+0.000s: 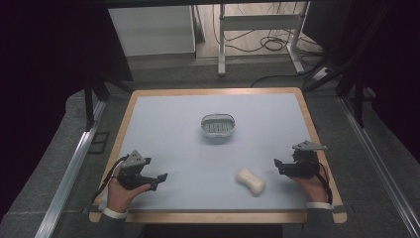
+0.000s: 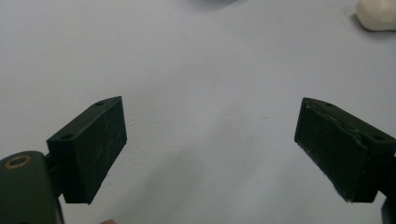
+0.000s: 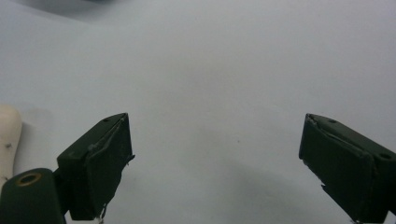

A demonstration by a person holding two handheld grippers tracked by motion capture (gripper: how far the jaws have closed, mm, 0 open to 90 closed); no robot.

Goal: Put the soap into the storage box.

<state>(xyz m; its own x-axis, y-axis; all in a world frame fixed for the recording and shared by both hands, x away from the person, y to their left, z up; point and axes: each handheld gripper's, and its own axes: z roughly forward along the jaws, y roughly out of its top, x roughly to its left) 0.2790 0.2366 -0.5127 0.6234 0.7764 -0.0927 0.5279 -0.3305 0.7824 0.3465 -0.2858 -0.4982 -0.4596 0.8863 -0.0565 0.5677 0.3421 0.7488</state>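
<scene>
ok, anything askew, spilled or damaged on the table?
Nothing spilled. The soap bar lies bare on the mat, apart from the empty soap dish. The right gripper pads look frayed at the edges; its jaws stand open.

The white soap (image 1: 250, 180) is the landmark. Between it and the right hand-held gripper (image 1: 278, 166) lies a short strip of bare counter (image 1: 173, 144). Toward the left hand-held gripper (image 1: 161, 179) the surface runs unobstructed. Beyond the soap, well apart, the soap dish (image 1: 217, 125) stands as the sole obstacle mid-counter.
</scene>
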